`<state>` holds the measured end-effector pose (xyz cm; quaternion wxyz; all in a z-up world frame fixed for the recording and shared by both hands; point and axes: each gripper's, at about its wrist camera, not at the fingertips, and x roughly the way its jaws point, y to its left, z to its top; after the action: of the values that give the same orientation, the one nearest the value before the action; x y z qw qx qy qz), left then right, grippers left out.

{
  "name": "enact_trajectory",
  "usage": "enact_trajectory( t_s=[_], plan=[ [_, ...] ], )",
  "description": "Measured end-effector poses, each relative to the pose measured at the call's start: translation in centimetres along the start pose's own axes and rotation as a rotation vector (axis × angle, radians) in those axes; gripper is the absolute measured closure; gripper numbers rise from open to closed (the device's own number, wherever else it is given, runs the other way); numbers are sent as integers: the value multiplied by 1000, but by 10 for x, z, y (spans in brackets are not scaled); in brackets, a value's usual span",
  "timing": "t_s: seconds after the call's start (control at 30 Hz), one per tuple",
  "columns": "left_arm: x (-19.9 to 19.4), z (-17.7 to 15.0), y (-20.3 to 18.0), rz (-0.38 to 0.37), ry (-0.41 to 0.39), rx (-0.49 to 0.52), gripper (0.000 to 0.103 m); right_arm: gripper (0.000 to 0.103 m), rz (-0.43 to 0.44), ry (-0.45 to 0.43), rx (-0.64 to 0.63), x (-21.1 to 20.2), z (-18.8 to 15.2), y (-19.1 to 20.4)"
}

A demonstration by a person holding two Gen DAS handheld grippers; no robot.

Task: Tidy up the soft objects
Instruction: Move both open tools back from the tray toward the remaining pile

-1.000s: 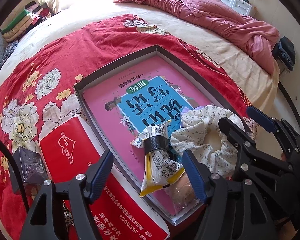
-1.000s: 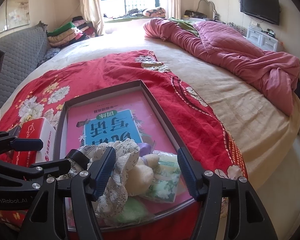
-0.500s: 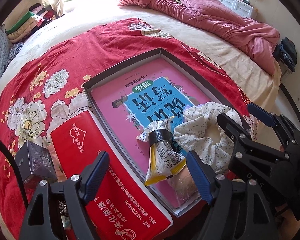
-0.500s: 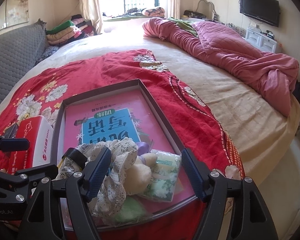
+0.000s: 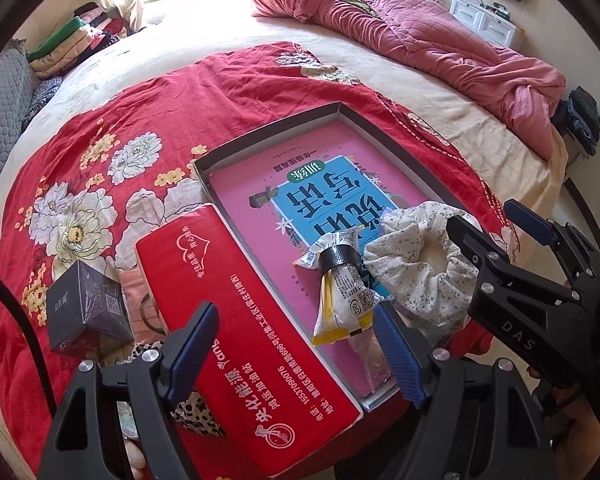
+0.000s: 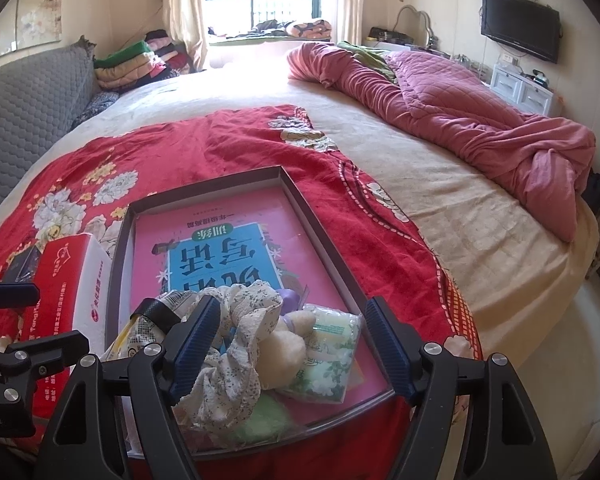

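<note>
We hold both tongs spread wide and empty above the near end of the tray, which lies on the red bedspread. The soft items sit heaped in that near end: the scrunchie, the plush toy, the tissue pack and the snack bag. The left gripper hangs over the red box; the right gripper brackets the scrunchie. We judge the next pick to be the scrunchie: lower the right fingers around its bunched middle, clear of the toy, and close gently, since loose fabric slips easily.
</note>
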<state>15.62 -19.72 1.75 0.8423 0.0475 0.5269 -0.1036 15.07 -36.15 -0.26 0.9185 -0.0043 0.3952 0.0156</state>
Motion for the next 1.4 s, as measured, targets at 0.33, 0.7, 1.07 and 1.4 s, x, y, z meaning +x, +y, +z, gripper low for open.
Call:
enact_trajectory(
  t_s=[0.33, 0.7, 1.07, 1.4],
  plan=[
    [-15, -10, 15, 3, -14, -30, 25, 26, 1, -57, -34, -20, 7, 12],
    [-35, -19, 35, 8, -36, -65, 25, 26, -13, -105, -79, -43, 13, 28],
    [-60, -30, 60, 28, -70, -105, 25, 26, 13, -178, -135, -75, 21, 54],
    [-79, -41, 92, 44, -88, -162, 25, 26, 74, -226, -173, -104, 28, 84]
  ],
)
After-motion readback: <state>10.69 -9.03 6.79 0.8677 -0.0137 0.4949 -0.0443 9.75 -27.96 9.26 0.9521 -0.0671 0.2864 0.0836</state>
